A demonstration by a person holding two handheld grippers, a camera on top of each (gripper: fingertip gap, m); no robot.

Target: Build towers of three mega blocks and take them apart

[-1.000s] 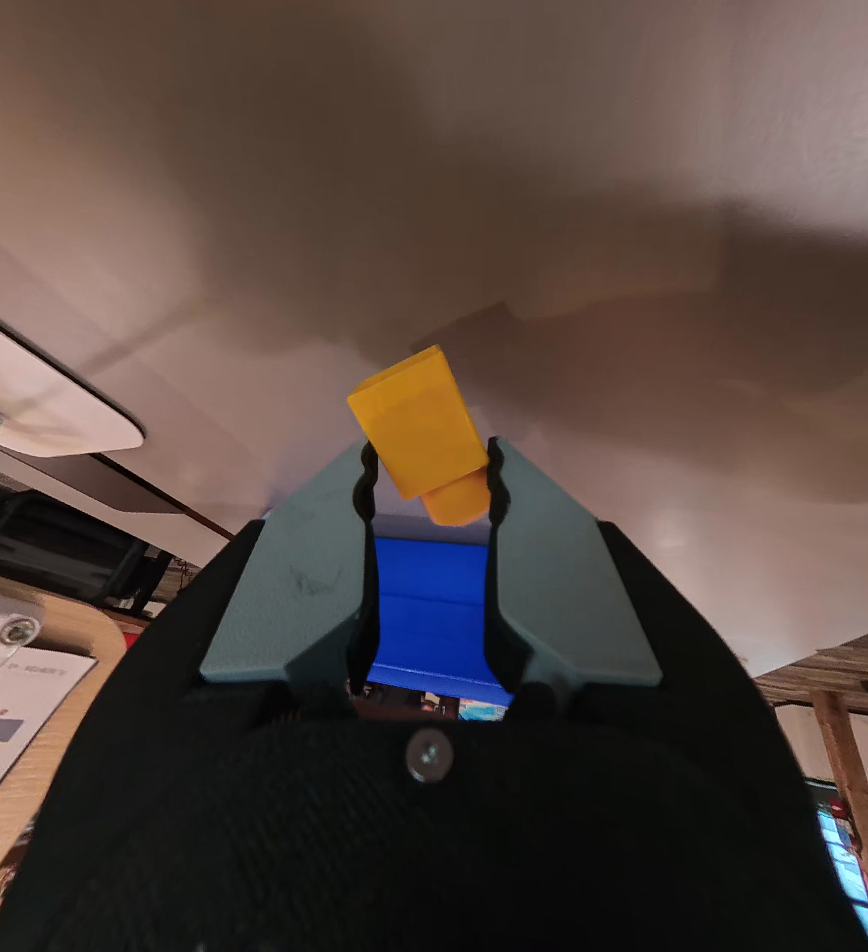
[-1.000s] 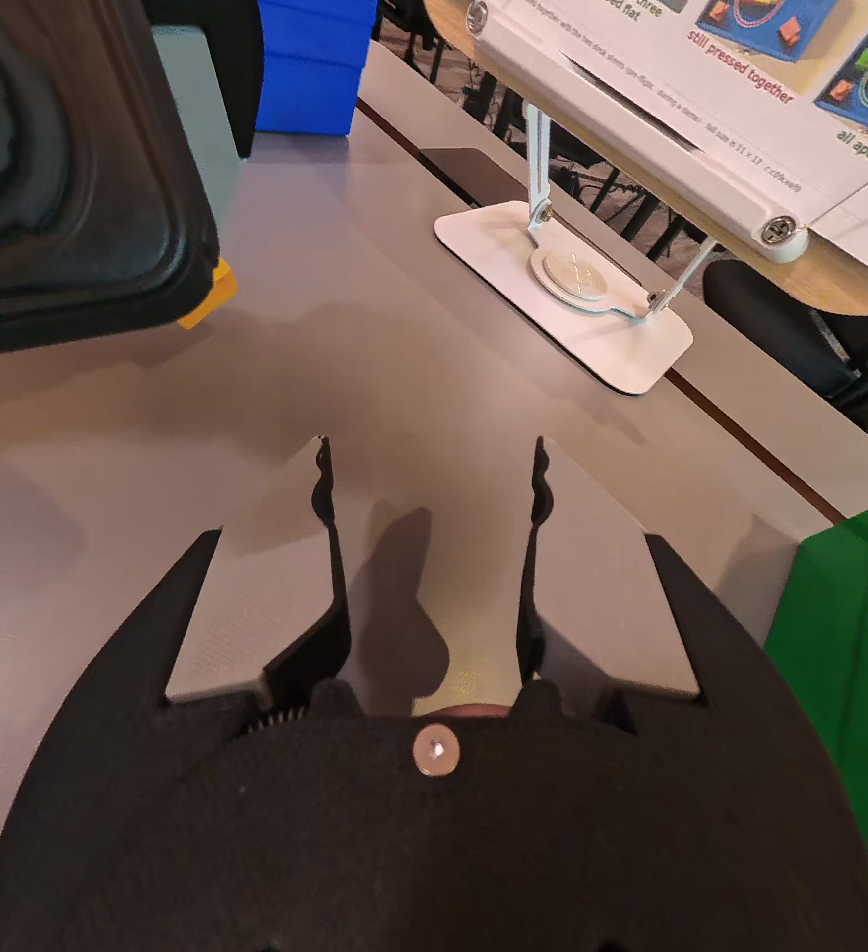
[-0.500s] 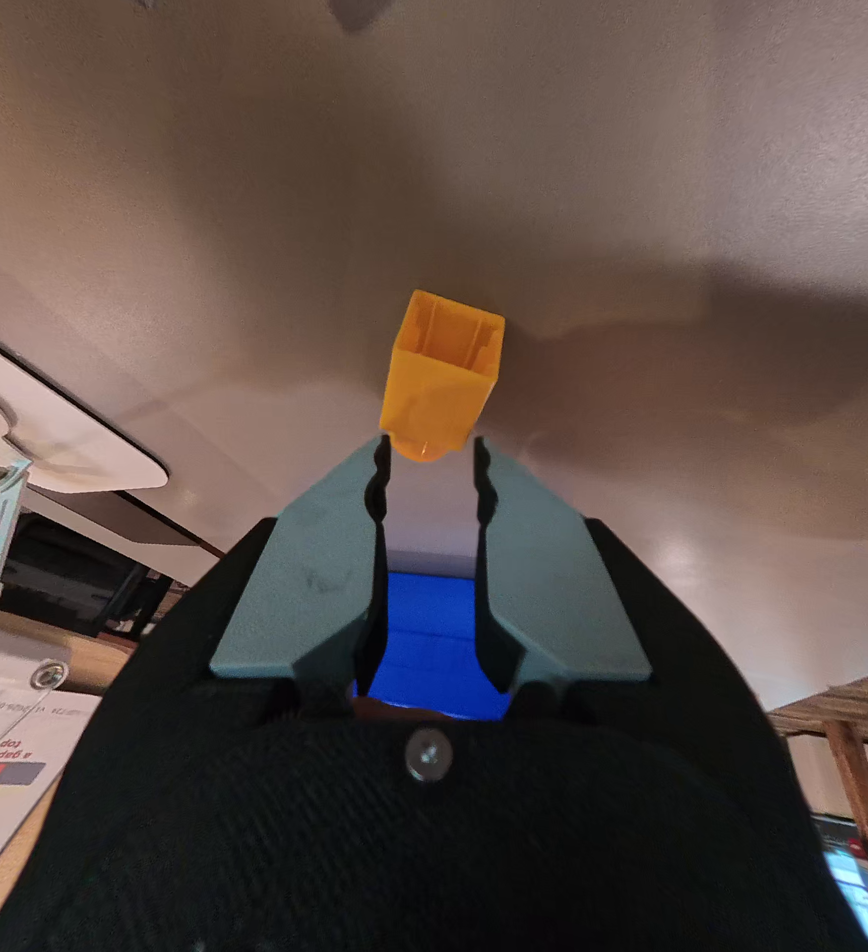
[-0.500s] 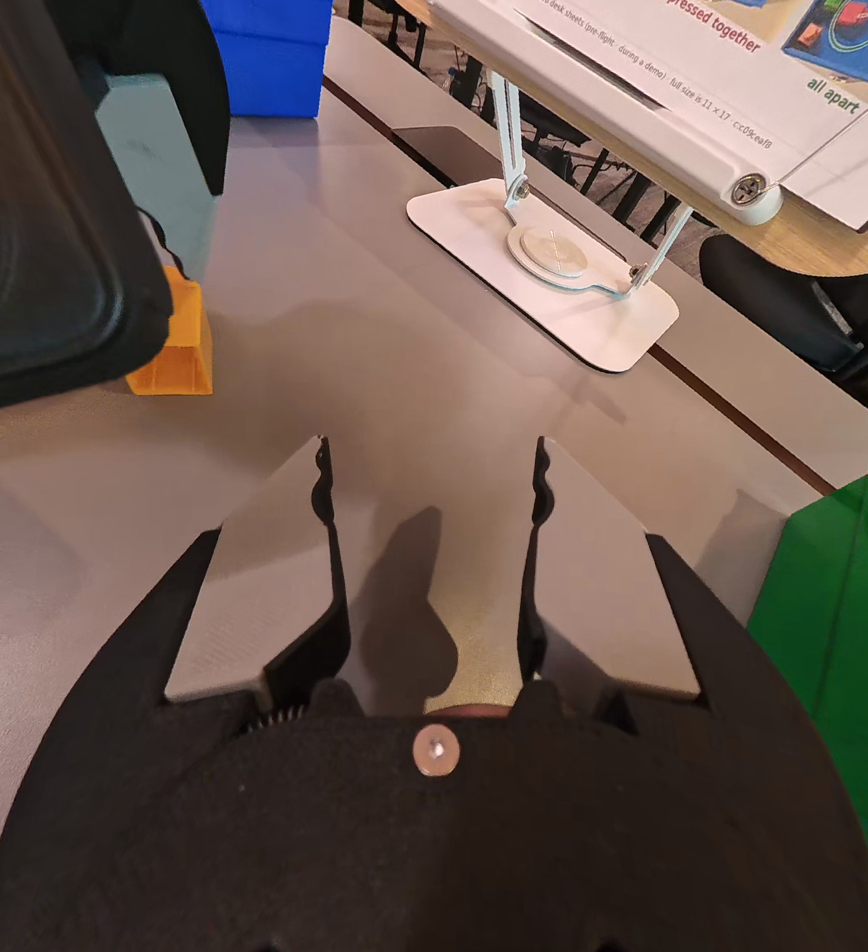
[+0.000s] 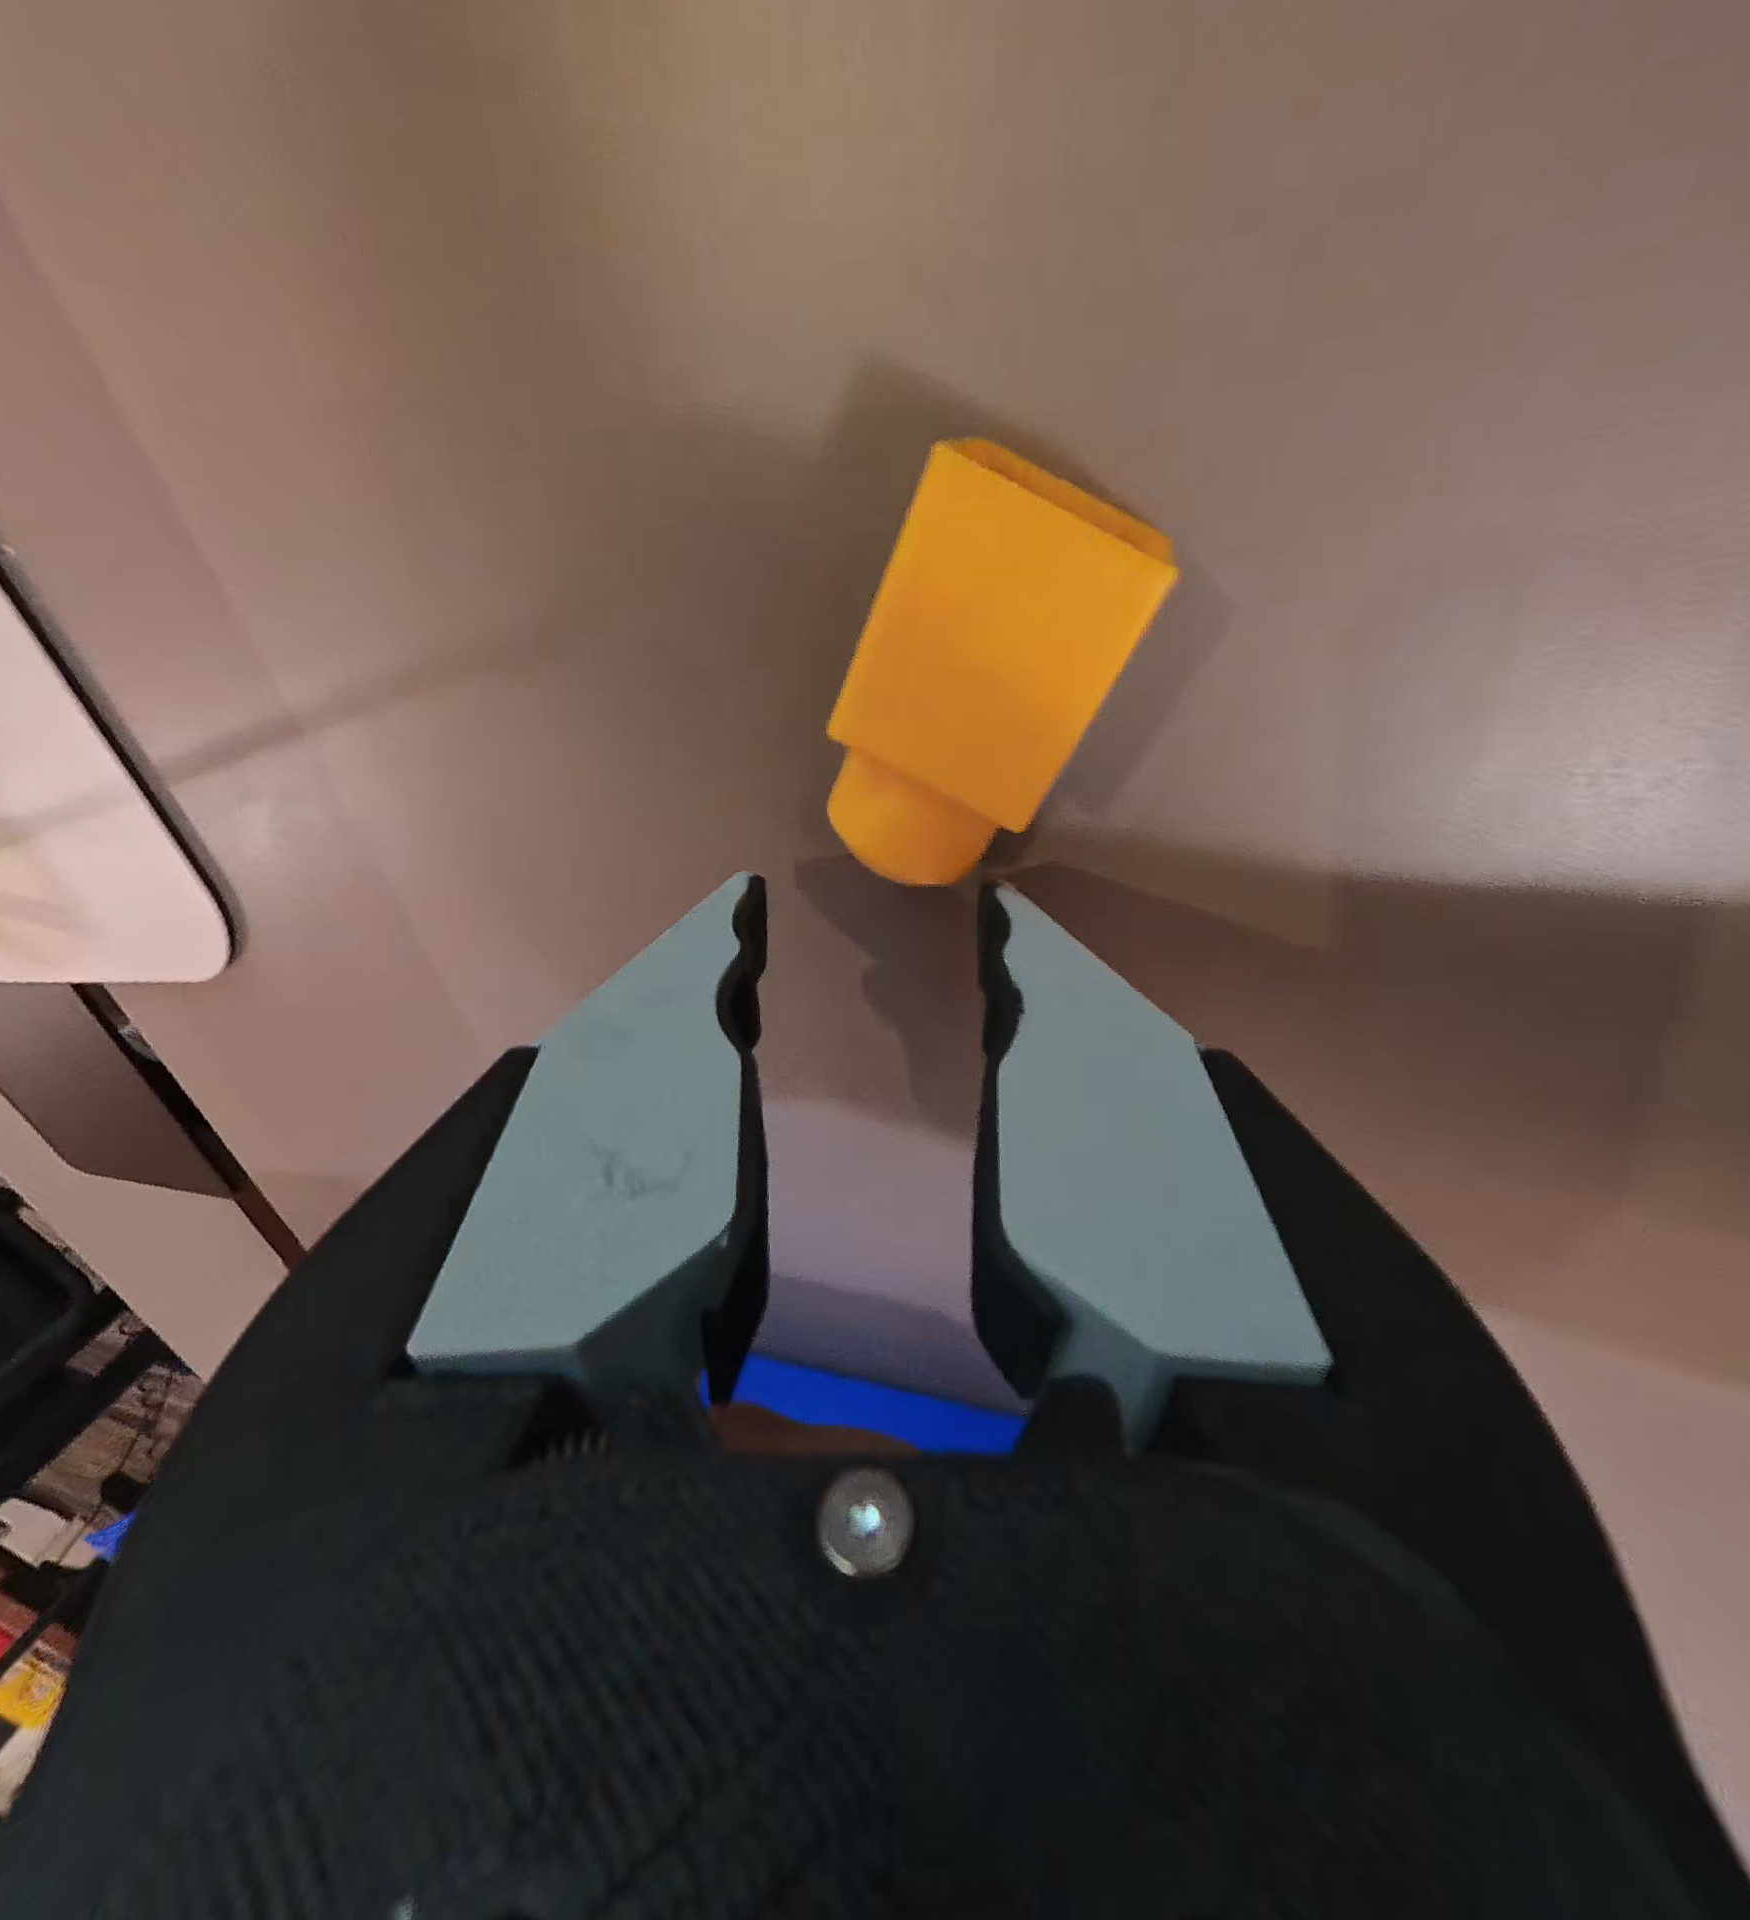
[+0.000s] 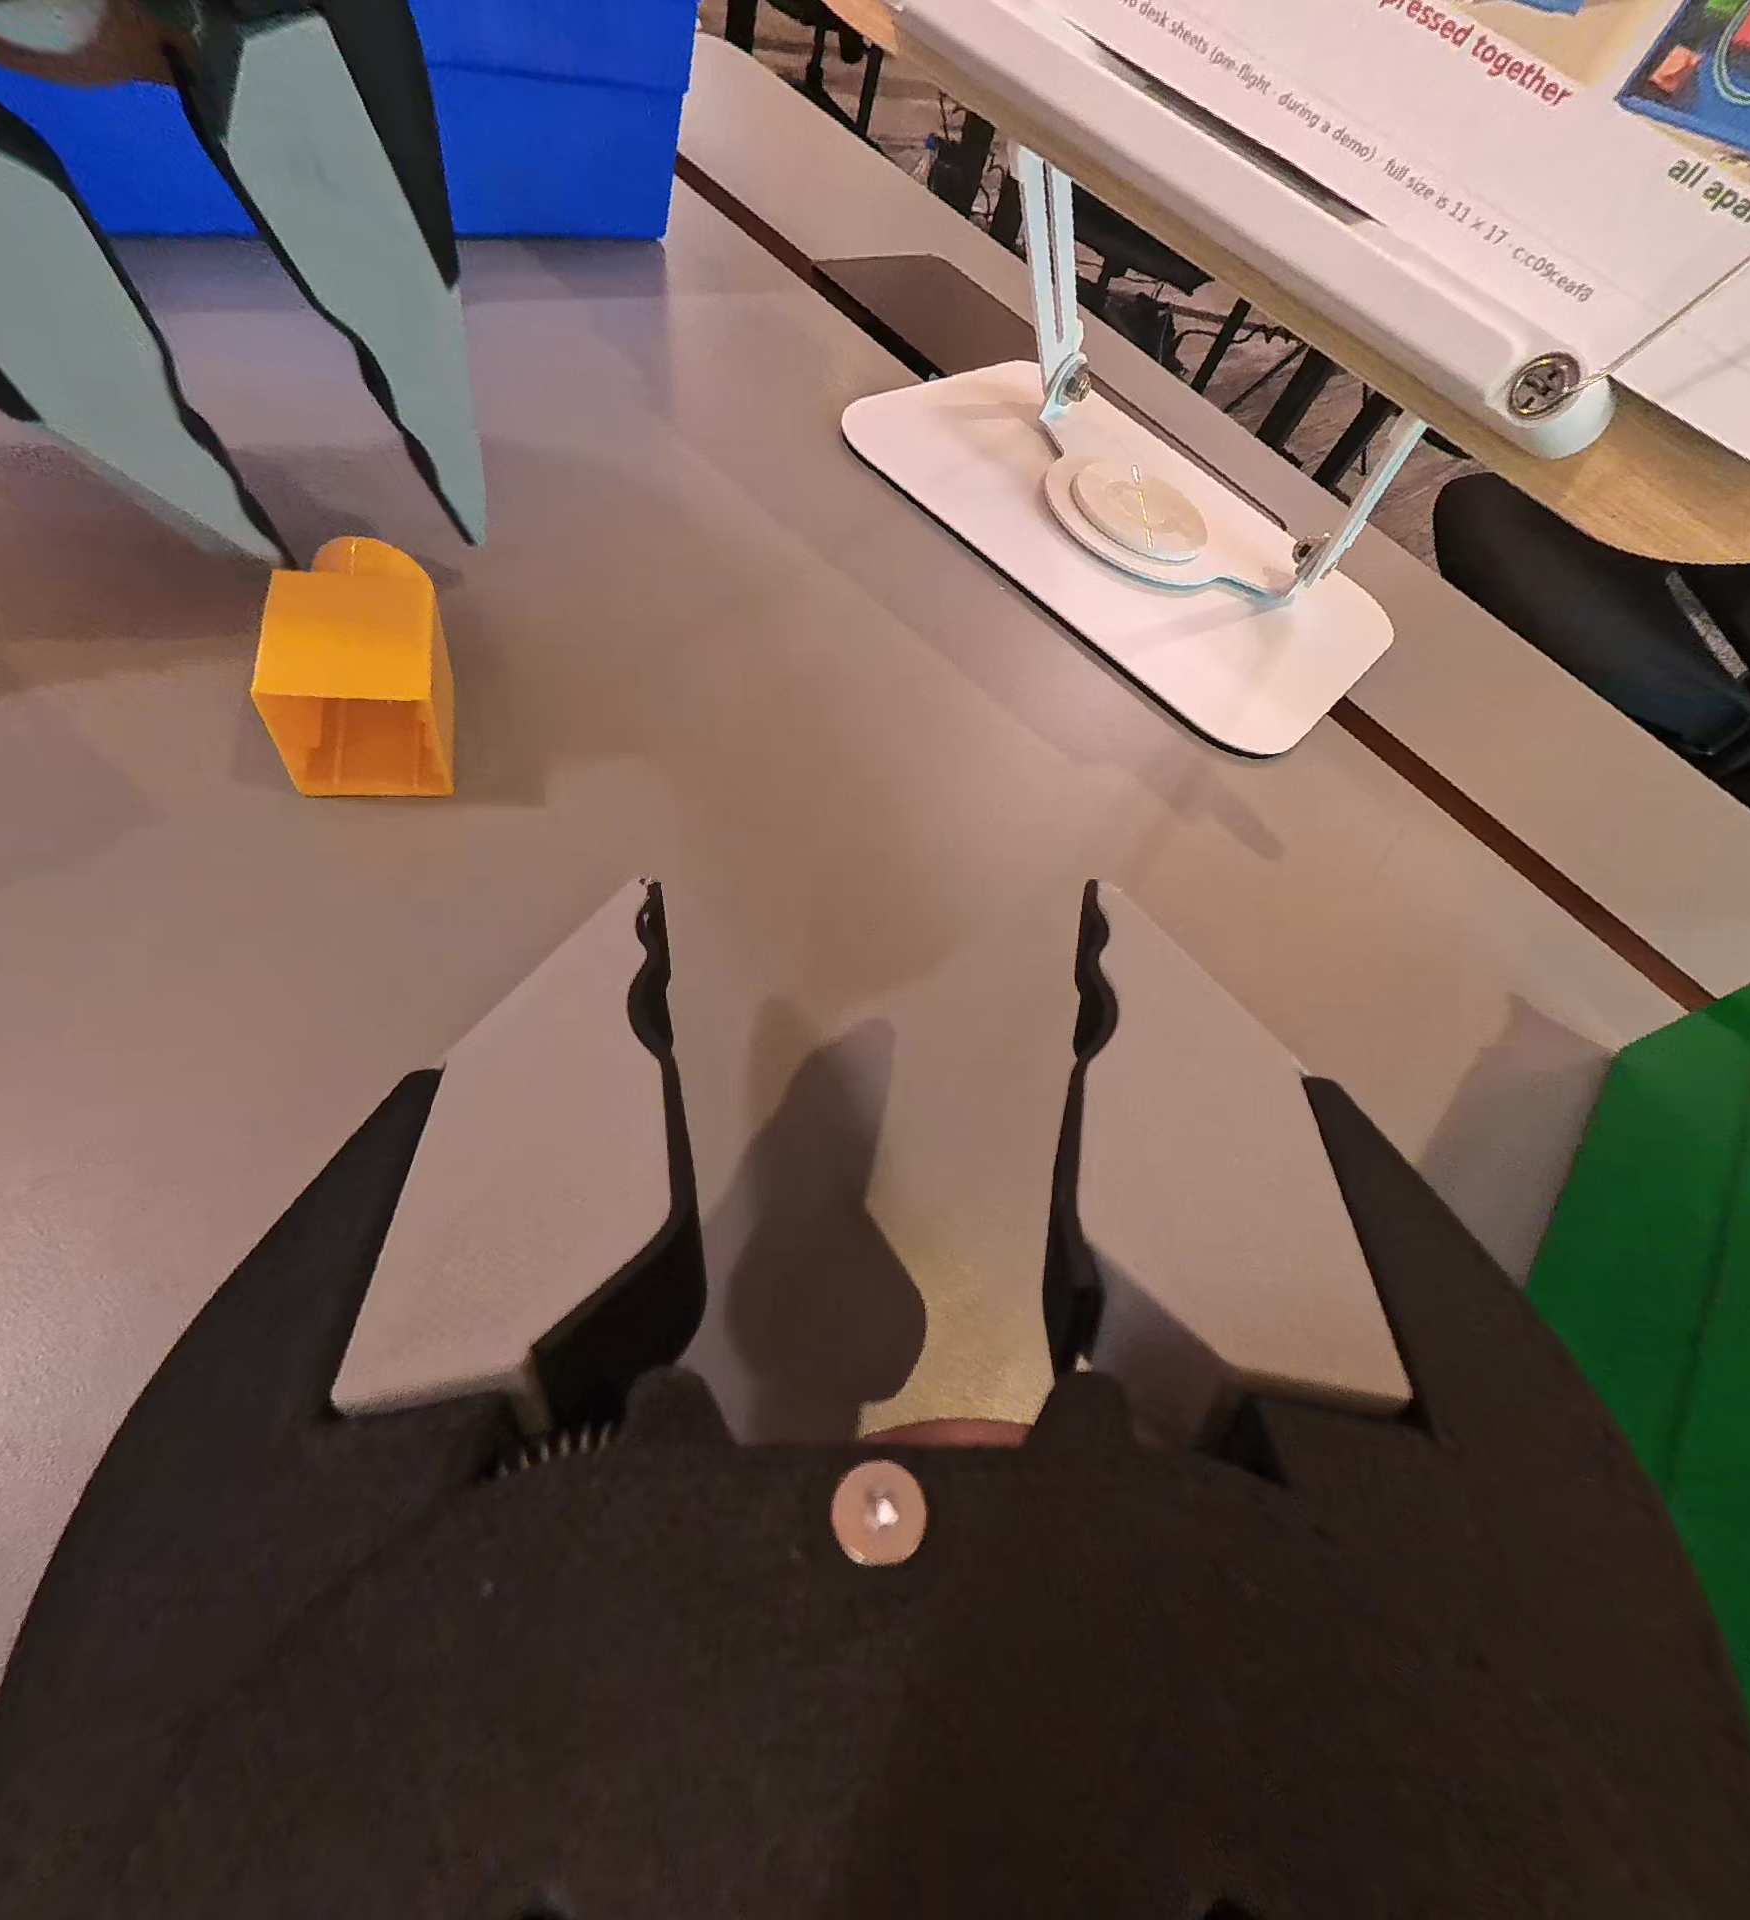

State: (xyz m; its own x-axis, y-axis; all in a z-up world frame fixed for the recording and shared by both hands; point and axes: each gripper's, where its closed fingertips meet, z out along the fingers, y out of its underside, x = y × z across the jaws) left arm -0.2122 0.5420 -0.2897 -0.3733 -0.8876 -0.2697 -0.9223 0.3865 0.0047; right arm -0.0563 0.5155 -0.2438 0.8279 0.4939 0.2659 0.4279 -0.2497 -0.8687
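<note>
Released since a second ago: orange mega block (image 5: 996, 655), then pinched at the fingertips of the left hand-held gripper (image 5: 871, 904), now loose on its side on the grey worktop (image 6: 850, 727), fingers drawn back and parted again after a brief narrowing. Nothing between the teal fingers (image 5: 632, 1122) now; jaws partly open, bare worktop showing in the gap. Lying just beyond those fingertips, a little to the right of the gripper's centre line, stud end nearest the tips and all but touching the right one, hollow base pointing away. Long axis running roughly along the gripper's line of sight, tilted slightly rightward. Seen from the other side, same block (image 6: 357, 675) with open underside turned toward the right hand-held gripper (image 6: 871, 894), itself spread wide, empty, and well apart from the block across open worktop. Left gripper plainly the nearer of the two. Blue bin (image 6: 559, 114) behind, green bin (image 6: 1702, 1299) at the right edge, white stand base (image 6: 1120, 561) off to the side. No tower standing in either view. Likely needed for any regrasp: a small shift right and forward, jaws closing across the block's flat sides rather than its round stud.
</note>
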